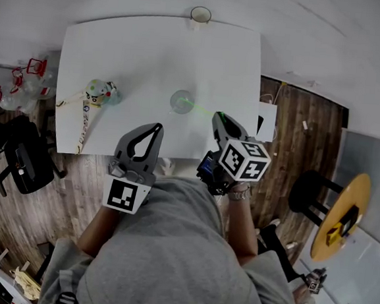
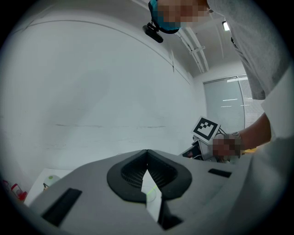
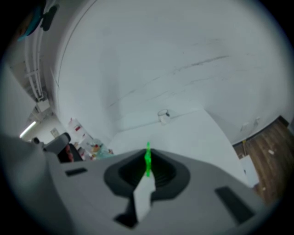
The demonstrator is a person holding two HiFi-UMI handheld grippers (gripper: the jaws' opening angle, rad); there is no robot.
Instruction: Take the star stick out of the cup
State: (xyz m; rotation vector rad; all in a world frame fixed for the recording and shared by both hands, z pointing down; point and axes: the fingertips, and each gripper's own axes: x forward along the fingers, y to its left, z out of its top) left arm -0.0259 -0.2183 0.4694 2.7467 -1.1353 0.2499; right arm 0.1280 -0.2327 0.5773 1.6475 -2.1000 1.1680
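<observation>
Gripping the green star stick near one end, the right gripper has its jaws clenched on it. Its own view shows the thin green rod pinched between the pads, with a short piece poking out past the tips. In the head view the stick runs as a slanted line from those jaws across to the clear cup, which stands upright near the middle of the white table.

So the grasp is made, but the removal is not finished. The far end of the stick lies at the cup's mouth, and from this steep angle it is hard to say whether it sits inside the rim or just over it. The star itself is too small to pick out.

The left gripper is clenched on nothing, its jaw tips meeting. It hangs over the near edge of the table, apart from the cup and not steadying it. A second cup sits at the far edge, and a colourful toy with a strap lies toward the left; neither is touched.

What is left, by my reading, is to draw the stick clear of the rim without tipping the unheld cup, then carry it away.
</observation>
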